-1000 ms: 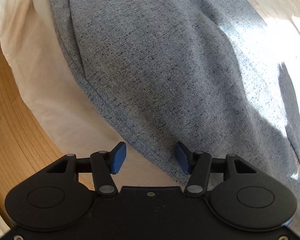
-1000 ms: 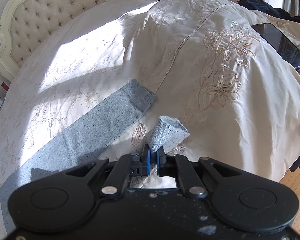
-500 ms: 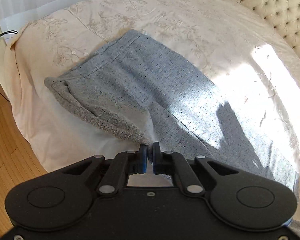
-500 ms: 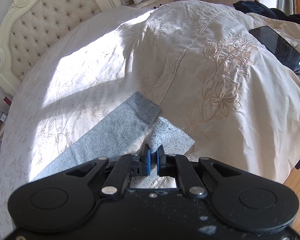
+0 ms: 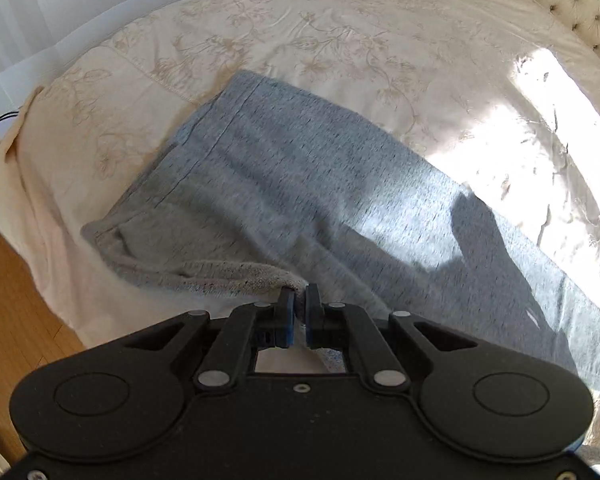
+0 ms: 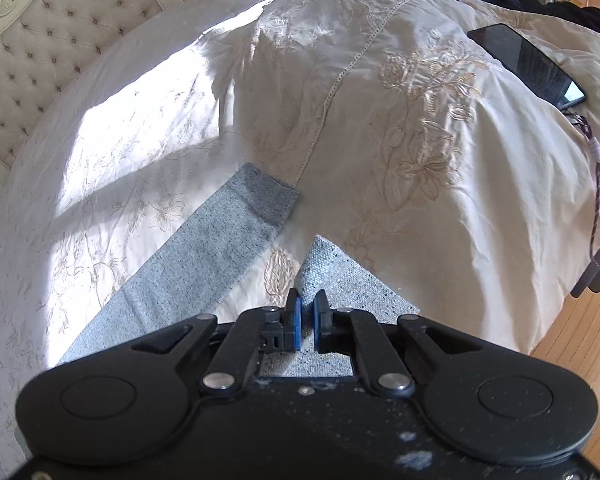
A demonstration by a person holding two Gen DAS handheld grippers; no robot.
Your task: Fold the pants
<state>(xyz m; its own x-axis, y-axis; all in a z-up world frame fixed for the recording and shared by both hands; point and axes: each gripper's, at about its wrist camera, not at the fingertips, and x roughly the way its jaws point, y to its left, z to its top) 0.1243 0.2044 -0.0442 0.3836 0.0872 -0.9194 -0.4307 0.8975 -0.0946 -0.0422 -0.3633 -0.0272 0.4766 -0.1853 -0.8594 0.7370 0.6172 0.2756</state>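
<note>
In the left wrist view the left hand-held gripper [image 5: 297, 305], open a second ago, now pinches the pants [image 5: 300, 184] at the waist edge and lifts it off the bed [image 5: 380, 32], while in the right wrist view the right hand-held gripper [image 6: 307, 312] still clamps a leg cuff, so the fold can begin; no writing is readable.

The black left gripper [image 5: 297, 300], its blue-padded jaws clamped together, pinches the near waistband edge of the grey knit pants [image 5: 308, 184], lifting it off the cream embroidered bedspread [image 5: 340, 40]; a sunlit patch brightens the bedspread's right side
</note>
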